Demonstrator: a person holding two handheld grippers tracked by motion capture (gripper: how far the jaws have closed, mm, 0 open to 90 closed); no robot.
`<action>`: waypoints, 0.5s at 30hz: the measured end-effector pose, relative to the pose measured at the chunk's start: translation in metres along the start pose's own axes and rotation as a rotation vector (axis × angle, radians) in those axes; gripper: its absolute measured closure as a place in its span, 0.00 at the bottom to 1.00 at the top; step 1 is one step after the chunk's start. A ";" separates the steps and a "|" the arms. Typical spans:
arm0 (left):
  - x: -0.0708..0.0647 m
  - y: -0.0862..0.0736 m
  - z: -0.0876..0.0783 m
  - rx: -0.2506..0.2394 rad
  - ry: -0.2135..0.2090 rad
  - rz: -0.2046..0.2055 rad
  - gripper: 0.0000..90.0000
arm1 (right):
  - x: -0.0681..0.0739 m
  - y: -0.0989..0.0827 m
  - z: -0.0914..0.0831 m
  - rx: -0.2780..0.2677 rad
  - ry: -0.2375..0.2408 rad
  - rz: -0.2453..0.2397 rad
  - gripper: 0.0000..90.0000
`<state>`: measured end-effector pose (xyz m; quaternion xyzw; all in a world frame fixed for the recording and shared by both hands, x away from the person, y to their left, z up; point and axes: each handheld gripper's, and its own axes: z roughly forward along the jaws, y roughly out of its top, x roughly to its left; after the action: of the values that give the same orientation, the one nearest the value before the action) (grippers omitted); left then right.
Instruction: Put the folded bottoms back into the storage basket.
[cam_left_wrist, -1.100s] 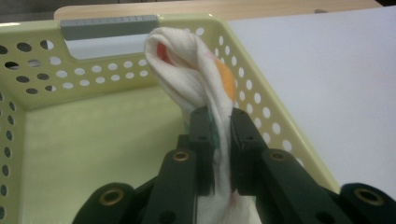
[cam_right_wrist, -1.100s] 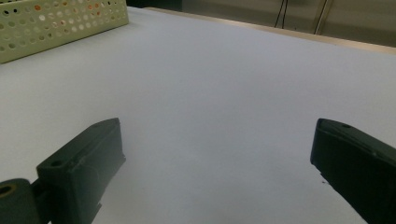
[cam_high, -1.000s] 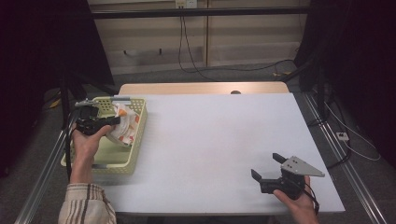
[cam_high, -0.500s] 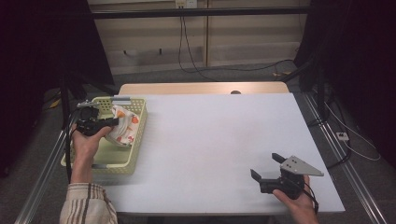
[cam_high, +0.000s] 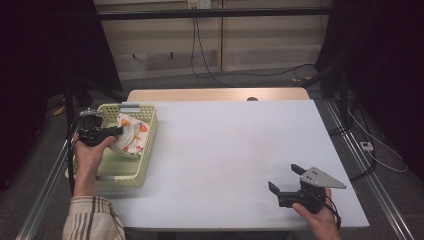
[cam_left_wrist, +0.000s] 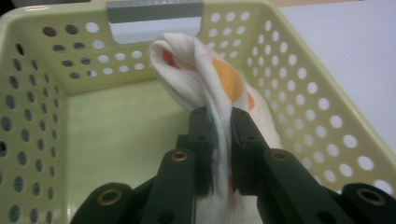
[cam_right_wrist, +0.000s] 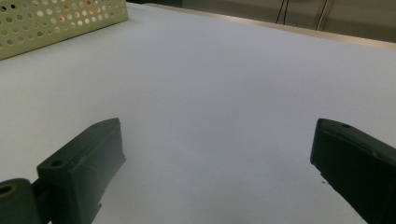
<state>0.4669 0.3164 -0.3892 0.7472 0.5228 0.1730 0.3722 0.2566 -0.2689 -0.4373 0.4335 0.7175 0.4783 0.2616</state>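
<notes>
From the high view, the left gripper (cam_high: 107, 132) reached into the pale green basket (cam_high: 145, 150) near the surface's (cam_high: 225, 150) left edge, its tip on a white cloth (cam_high: 132, 137) with orange spots heaped against the basket's right wall. The right gripper (cam_high: 287, 182) rested by the near right corner, jaws spread with nothing between them, probably kept clear to wait its turn.

The left gripper view settled what the overhead angle left vague: the jaws were clenched on a fold of the cloth (cam_left_wrist: 210, 84), which rose above them in a bunched loop inside the basket (cam_left_wrist: 56, 84), apparently a pinch for lifting.

The right gripper view showed wide-apart jaws over bare surface (cam_right_wrist: 210, 79), with a corner of the basket (cam_right_wrist: 56, 23) well apart at upper left.
</notes>
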 end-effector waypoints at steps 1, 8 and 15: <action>0.001 0.000 0.000 0.005 0.000 -0.001 0.90 | 0.000 0.000 0.000 0.000 0.000 0.000 0.03; 0.003 -0.001 0.002 0.016 0.016 0.000 0.90 | 0.000 0.000 -0.001 -0.002 0.000 0.000 0.03; 0.006 -0.003 0.004 0.028 0.038 -0.017 0.89 | 0.000 0.000 -0.001 -0.007 -0.001 -0.001 0.03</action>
<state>0.4703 0.3212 -0.3952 0.7445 0.5384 0.1766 0.3531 0.2559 -0.2696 -0.4366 0.4325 0.7158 0.4806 0.2638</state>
